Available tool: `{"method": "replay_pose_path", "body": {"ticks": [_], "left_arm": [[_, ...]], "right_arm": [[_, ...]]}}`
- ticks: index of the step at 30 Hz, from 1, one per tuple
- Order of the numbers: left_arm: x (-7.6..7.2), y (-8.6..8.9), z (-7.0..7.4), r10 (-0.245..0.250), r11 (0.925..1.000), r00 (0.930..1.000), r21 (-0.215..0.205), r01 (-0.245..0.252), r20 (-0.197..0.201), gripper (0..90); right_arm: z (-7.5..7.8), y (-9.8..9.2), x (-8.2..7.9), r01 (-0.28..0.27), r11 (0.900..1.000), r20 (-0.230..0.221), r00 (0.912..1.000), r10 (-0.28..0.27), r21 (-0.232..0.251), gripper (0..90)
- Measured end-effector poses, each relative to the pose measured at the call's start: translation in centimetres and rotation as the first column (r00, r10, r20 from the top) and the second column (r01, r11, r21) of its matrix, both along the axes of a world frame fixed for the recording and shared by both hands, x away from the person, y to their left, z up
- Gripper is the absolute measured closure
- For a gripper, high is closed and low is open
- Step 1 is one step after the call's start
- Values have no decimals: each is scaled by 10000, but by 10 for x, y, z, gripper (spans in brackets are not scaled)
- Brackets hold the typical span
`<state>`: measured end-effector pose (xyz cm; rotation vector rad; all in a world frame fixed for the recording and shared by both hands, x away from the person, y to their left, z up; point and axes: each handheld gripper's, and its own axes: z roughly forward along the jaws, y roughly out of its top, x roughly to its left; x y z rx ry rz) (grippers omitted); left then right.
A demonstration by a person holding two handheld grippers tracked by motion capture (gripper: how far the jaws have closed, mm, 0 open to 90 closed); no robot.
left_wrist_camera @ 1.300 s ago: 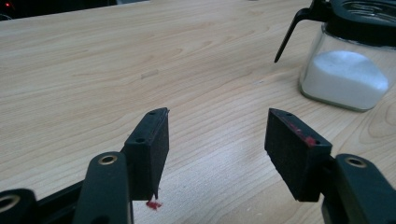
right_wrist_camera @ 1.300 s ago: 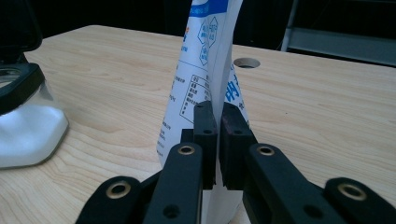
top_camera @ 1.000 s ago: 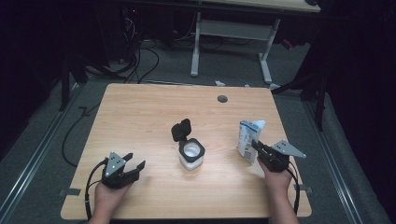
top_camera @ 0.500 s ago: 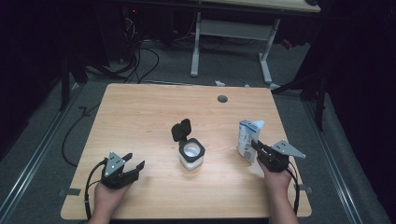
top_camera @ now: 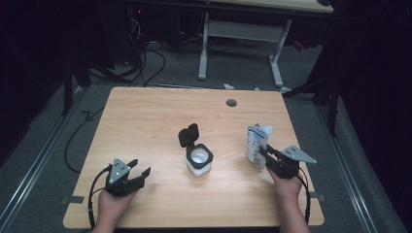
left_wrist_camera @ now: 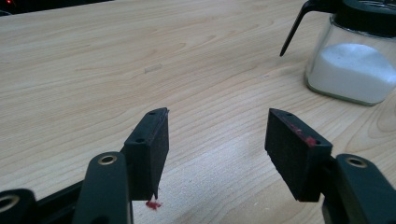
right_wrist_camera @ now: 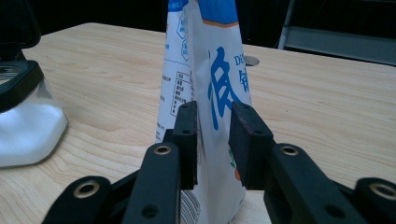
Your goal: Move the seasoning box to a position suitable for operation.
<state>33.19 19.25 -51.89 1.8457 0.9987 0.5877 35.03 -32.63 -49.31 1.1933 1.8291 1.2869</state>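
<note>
Right gripper [top_camera: 263, 151] sits near the table's [top_camera: 145, 121] right edge, toward the near side, its jaws around the lower edge of a white-and-blue pouch [top_camera: 256, 143]. In the right gripper view the pouch [right_wrist_camera: 205, 70] stands upright on the wood between the two black jaws; the left pad seems to touch it, a slim gap shows at the right pad, so the grip looks slack. The jaws have just been opening, with the pouch between them, and I read it as let go rather than clamped. The right hand [top_camera: 286, 187] comes in from the near edge.

Left gripper [top_camera: 138, 171] rests by the near left corner, jaws spread apart, gripping nothing; in the left gripper view its pads [left_wrist_camera: 148, 149] frame bare wood. The left hand [top_camera: 112, 204] holds it low over the table.

A glass jar [top_camera: 198, 160] of white powder stands near the middle of the table, its black flip lid [top_camera: 188, 135] hinged up and open. The jar is well apart from both grippers, left of the pouch. A small round grommet [top_camera: 231, 103] sits near the far edge.
</note>
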Motion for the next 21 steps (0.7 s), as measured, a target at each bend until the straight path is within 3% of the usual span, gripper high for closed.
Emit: {"method": "replay_pose_path", "body": {"ticks": [21], "left_arm": [[0, -4, 1, -83, 9999, 9999, 102, 84, -102, 391]], "right_arm": [[-1, 7, 4, 296, 9996, -257, 9992, -297, -44, 518]]}}
